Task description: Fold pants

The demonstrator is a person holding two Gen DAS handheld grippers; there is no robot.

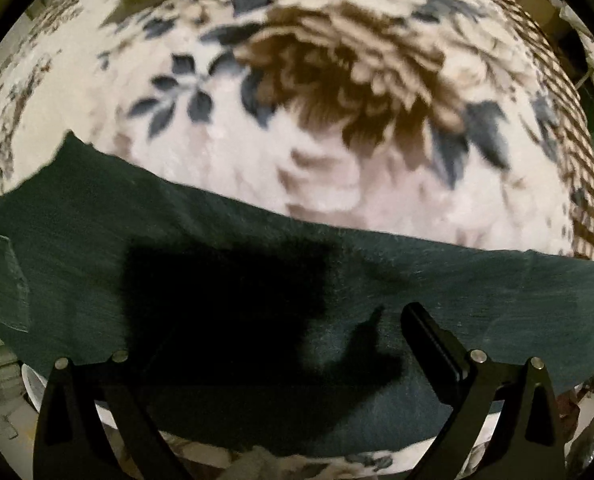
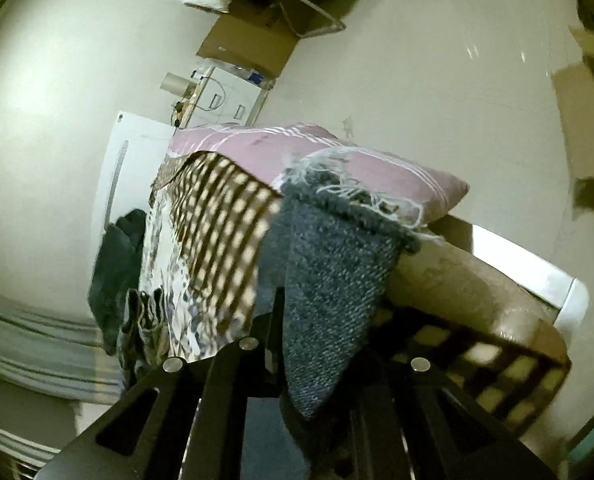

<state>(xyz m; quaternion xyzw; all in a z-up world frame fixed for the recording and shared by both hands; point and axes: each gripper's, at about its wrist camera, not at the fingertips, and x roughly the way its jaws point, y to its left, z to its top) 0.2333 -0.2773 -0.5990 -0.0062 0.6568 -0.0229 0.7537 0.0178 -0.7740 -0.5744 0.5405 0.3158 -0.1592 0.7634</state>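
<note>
1 pair of dark pants lay across the lower frame on 1 floral blanket. The left gripper stood apart above them; the right gripper was clamped on 1 frayed hem.

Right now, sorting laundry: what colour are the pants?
Dark blue denim pants, clearest in the left wrist view.

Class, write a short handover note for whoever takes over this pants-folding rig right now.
Right gripper: shut on the frayed hem end of the pants, lifted above the floral blanket.
Left gripper: fingers wide apart, holding nothing, over the pants.
Pants: dark denim, spread in a long band across the blanket, pocket at the left in the left wrist view.
Done: hem grasped.
Left: carry it over to fold, then smooth.
</note>
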